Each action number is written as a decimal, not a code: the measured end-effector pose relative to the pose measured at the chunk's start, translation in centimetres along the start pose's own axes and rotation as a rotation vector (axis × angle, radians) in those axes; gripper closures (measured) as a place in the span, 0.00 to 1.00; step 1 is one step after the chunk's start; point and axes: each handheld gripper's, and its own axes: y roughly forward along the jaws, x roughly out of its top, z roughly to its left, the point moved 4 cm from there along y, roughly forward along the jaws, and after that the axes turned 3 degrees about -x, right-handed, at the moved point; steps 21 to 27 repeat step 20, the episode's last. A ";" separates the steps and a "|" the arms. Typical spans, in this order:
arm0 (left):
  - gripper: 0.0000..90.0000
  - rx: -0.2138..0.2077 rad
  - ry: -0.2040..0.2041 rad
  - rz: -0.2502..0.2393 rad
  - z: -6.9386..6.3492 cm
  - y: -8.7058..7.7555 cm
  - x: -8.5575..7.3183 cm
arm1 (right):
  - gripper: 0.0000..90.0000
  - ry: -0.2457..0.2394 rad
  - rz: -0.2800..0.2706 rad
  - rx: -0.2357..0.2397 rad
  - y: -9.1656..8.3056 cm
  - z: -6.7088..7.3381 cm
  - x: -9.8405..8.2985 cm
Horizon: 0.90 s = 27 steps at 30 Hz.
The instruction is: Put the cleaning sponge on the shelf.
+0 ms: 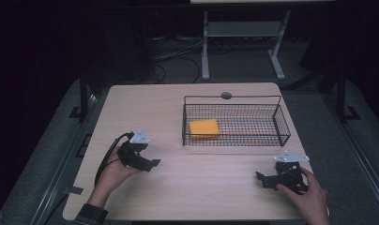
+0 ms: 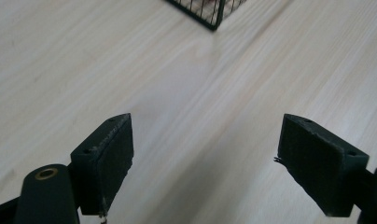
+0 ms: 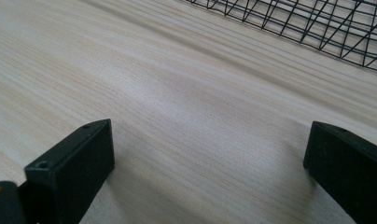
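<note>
- High view: a wire basket [image 1: 235, 118] stands on the far right part of the table [image 1: 178, 187], and a yellow sponge [image 1: 204, 128] lies flat on its floor, in the left end.
- Left gripper [image 1: 151, 164] is held near the table's left front, well apart from the basket, pointing toward the middle. In the left gripper view its jaws stand wide apart with bare wood between them; a basket corner [image 2: 213, 18] shows ahead.
- Right gripper [image 1: 261, 180] sits at the right front, in front of the basket's right end. The right gripper view shows its jaws spread wide too, holding nothing, with the basket's mesh [image 3: 317, 23] farther off.
- Judgement on progress: with the sponge inside the basket and both grippers empty and clear of it, the placing looks done.
- No other loose thing lies on the wood, so little seems left beyond resting the hands.
</note>
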 end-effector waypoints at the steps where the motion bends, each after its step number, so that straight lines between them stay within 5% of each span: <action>1: 0.20 0.004 -0.002 -0.002 0.0 -0.1 -0.5 | 0.01 0.000 0.000 0.000 0.0 0.0 0.0; 14: 0.20 0.061 -0.048 -0.019 -1.0 -0.5 -5.0 | 0.01 0.000 0.000 0.000 0.0 0.0 0.0; 27: 0.18 0.090 -0.033 -0.001 -1.2 -0.1 -5.8 | 0.01 0.000 0.000 0.000 0.0 0.0 0.0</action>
